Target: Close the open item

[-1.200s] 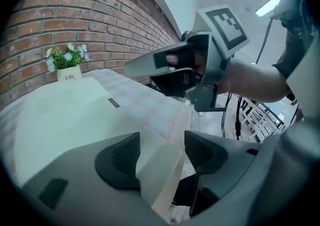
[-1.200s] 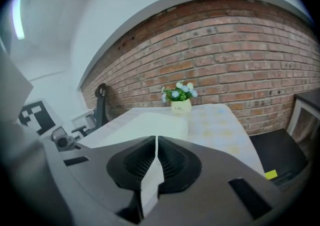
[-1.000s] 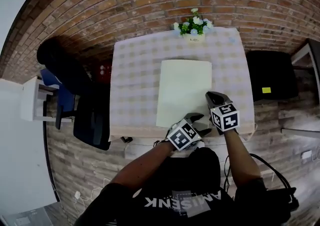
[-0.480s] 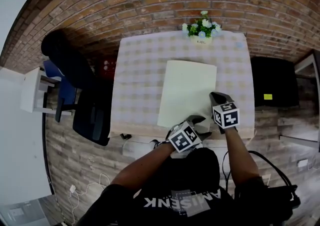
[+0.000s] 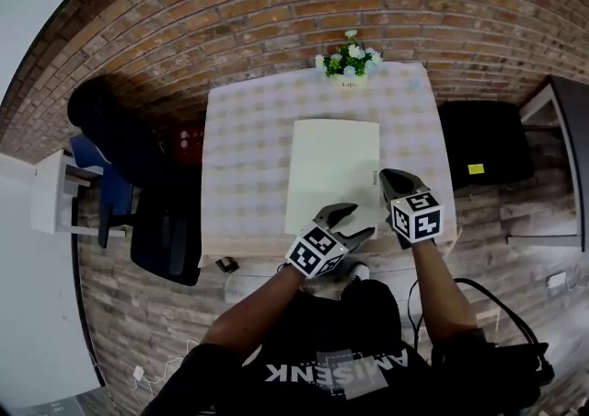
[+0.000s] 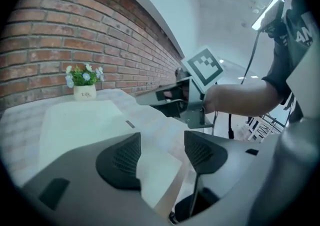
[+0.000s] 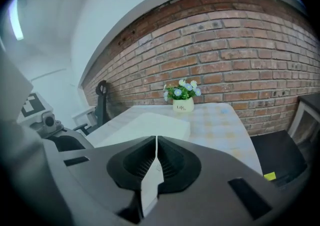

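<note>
book [image 5: 333, 175] is lying on the surface [image 5: 248, 147], long axis running away from the tongs; its thin sheet [image 7: 150, 180] at the near right corner is being pinched by the right tongs [image 5: 388, 179]; the left tongs [image 5: 352, 224] are being held agape, empty.

Soft, even indoor light fills the views; a ceiling strip light [image 6: 268, 12] glares white in the left gripper view. The pale book [image 5: 333, 175] looks washed out, almost shadowless. Fisheye bends the brick wall [image 5: 276, 9]; corners go black, near edges blur.
</note>
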### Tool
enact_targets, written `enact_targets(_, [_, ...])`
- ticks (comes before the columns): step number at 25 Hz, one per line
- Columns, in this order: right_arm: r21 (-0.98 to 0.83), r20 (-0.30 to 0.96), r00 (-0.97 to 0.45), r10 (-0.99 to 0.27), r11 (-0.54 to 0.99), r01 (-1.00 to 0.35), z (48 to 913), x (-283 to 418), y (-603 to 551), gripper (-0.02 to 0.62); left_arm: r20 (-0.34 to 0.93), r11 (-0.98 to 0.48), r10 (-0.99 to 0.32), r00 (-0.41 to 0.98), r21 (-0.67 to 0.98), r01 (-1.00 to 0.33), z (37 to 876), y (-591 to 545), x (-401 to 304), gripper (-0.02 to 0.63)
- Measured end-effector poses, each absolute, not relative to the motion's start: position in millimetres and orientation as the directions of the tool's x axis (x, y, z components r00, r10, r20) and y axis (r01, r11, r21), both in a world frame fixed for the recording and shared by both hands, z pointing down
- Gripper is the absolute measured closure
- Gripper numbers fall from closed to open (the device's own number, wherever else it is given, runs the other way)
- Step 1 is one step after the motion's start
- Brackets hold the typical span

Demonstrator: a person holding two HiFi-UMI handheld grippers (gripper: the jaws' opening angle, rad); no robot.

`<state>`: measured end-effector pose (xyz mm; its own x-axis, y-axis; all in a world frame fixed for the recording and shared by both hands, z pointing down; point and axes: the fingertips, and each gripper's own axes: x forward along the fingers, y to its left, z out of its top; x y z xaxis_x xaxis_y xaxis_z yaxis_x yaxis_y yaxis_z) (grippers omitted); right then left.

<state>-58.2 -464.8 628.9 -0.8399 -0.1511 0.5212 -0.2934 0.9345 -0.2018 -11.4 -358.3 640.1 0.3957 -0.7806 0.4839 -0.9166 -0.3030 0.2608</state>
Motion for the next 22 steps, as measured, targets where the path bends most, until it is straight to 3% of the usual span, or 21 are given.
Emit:
enact_targets(4, [-0.200, 0.471, -0.855, -0.218, 0.917, -0.344, 588, -45, -459, 0.552, 0.408, -0.215, -0.861, 0.303, 0.247, -0.945, 604, -352, -46, 0.325])
enact_targets(9, [-0.176, 0.425, -0.852, -0.305, 0.895, -0.409, 541, -28, -454, 0.552, 0.320, -0.205, -0.907, 0.274, 0.233, -0.951, 554, -341, -75, 0.328])
enact_targets(22, [-0.132, 0.295, -0.814, -0.500, 0.823, -0.553, 439, 11, -418, 0.552, 0.111, -0.177, -0.974, 0.199, 0.182, -0.967, 449, -302, -136, 0.483])
